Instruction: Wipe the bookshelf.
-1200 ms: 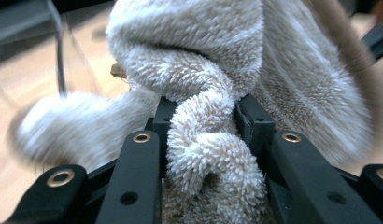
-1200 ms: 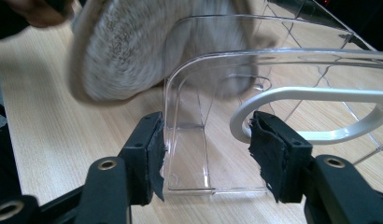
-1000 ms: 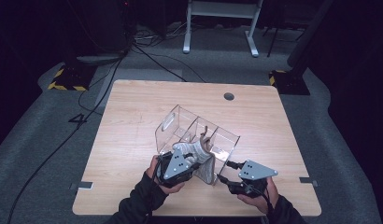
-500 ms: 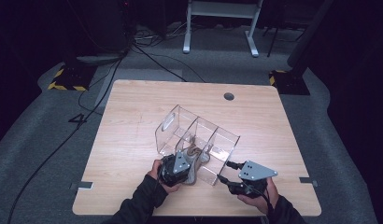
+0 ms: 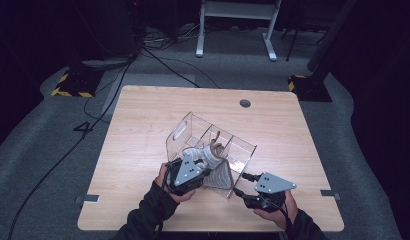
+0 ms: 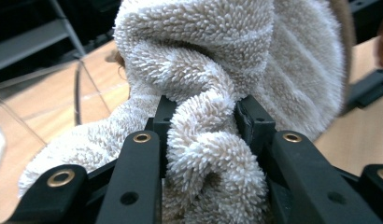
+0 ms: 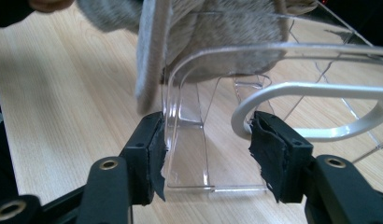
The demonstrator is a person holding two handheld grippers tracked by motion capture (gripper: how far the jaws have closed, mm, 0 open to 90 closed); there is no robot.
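A fuzzy beige sock (image 5: 209, 156) hangs over the near end of a clear plastic divider box (image 5: 193, 131) on the wooden table (image 5: 143, 115). My left gripper (image 5: 205, 167) is shut on it, and the left gripper view shows a twisted fold of the sock (image 6: 217, 60) squeezed between the pads of that gripper (image 6: 201, 119). My right gripper (image 5: 238, 189) is at the box's near right corner. In the right gripper view its jaws (image 7: 206, 140) close on the box's end wall (image 7: 185, 135) by the handle cut-out, with the sock (image 7: 217, 28) draped above.
The box lies diagonally across the middle of the table, with a handle slot (image 5: 179, 131) at its far left end. A round cable hole (image 5: 245, 103) is near the far edge. Floor cables (image 5: 158, 60) and a white stand (image 5: 233, 20) lie beyond.
The left gripper shifted the sock slightly over the box's near end and came back to almost the same place. The right gripper stayed still on the box.
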